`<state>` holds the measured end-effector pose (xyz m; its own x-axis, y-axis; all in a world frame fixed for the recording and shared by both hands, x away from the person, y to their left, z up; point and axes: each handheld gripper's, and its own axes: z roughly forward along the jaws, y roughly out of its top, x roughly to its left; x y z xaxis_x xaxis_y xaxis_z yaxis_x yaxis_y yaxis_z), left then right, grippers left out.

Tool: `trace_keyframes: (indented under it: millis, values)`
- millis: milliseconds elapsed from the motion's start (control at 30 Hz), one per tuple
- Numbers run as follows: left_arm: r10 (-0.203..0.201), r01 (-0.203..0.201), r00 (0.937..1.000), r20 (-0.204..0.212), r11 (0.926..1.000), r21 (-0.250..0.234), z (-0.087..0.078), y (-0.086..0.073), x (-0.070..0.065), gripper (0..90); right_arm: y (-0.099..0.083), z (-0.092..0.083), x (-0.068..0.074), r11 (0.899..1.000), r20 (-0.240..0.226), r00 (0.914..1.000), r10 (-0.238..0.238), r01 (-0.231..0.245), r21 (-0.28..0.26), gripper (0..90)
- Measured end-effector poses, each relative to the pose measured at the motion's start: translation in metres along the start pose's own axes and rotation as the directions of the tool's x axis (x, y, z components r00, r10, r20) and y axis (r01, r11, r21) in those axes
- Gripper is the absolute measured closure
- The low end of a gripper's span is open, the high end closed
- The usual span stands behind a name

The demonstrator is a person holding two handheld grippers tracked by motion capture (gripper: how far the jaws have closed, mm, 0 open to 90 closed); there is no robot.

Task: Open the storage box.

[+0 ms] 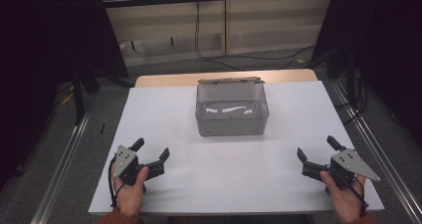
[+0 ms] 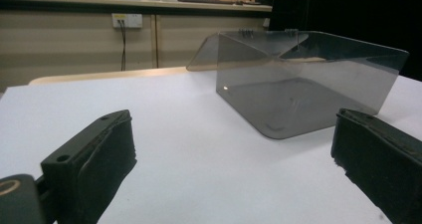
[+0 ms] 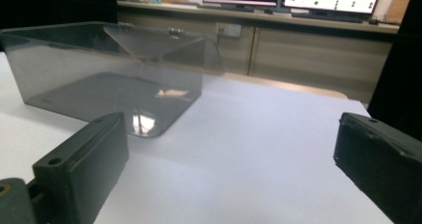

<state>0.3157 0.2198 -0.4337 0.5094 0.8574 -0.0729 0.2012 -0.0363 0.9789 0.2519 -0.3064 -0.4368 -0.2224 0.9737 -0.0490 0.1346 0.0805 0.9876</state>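
Your fingers [image 2: 89, 159] on the left gripper [image 1: 149, 157] stand wide apart and hold nothing; the fingers on the right gripper [image 1: 318, 154] are also spread and empty. Both grippers rest low at the near edge of the white tabletop [image 1: 164, 114], one at each side. The clear grey box [image 1: 232, 109] stands in the middle toward the far side, well apart from both, its hinged lid [image 1: 230, 80] open at the back. Inside I see nothing. I judge the work is not yet begun: you must still reach the box.
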Motion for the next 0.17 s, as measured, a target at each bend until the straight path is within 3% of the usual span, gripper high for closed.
trace_keyframes:
  millis: [167]
  values:
    - [-0.023, 0.023, 0.9997, 0.009, 0.9997, 0.007, 0.0001, 0.0001, -0.0002, 3.3, 0.0006, 0.0026, -0.0009, 1.0, -0.005, 0.9998, 0.017, -0.017, -0.014, 0.8]
